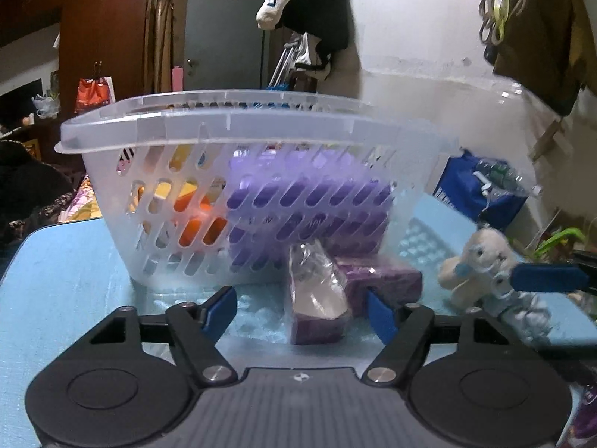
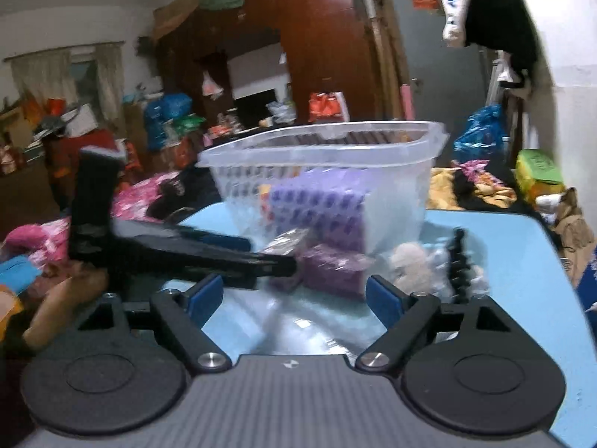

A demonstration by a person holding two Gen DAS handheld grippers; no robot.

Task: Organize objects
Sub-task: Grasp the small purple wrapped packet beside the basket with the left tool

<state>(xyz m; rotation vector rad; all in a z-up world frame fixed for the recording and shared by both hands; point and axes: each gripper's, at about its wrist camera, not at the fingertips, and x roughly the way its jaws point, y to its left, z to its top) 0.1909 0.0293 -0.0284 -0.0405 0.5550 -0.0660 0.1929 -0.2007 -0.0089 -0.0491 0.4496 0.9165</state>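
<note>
A clear slotted plastic basket stands on the light blue table and holds a purple box and an orange item. In front of it lie a purple packet in clear wrap and a second purple box. My left gripper is open, its jaws either side of the wrapped packet. A white plush toy lies at the right, with the right gripper's blue finger against it. In the right wrist view my right gripper is open, facing the basket, the purple box and the plush.
A blue bag sits behind the table at the right. The left gripper's body crosses the right wrist view at the left. Cluttered furniture and bags fill the room behind. The table's right edge is near.
</note>
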